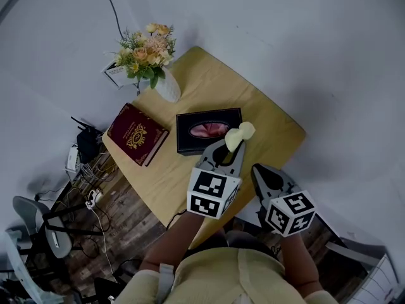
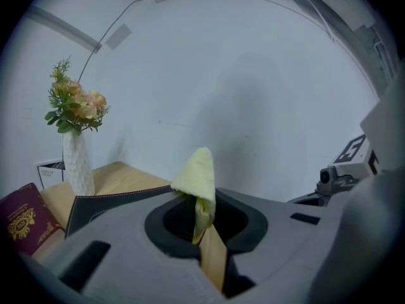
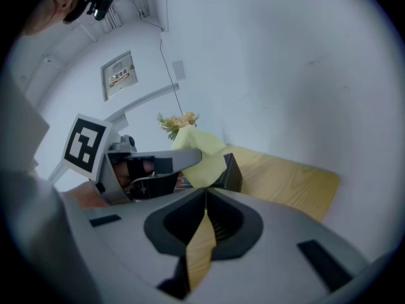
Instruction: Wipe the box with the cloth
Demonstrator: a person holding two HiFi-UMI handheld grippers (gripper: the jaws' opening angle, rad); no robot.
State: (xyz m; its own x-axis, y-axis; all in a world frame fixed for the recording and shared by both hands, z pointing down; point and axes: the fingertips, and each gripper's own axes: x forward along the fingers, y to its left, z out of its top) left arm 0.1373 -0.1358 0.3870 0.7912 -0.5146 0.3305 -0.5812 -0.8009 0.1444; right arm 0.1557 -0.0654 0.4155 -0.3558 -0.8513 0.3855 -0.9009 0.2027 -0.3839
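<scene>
We hold the left tool closed on the yellow cloth. In the left gripper view a fold of the cloth is pinched between the jaws and its free end stands up above them. The right tool is closed with nothing between its jaws. It sits just to the right of the left tool, at the near edge of the worktop.

The black box lies flat near the middle of the worktop, with a pink oval opening in its top. The cloth is at the box's near right corner. We cannot tell whether the cloth touches the box.

Other items around the box:
- A dark red book lies flat just left of the box.
- A white vase of flowers stands upright behind the box, near the far left corner of the worktop.
- A small card sits beside the vase.

On the floor to the left are cables and a grey chair.
</scene>
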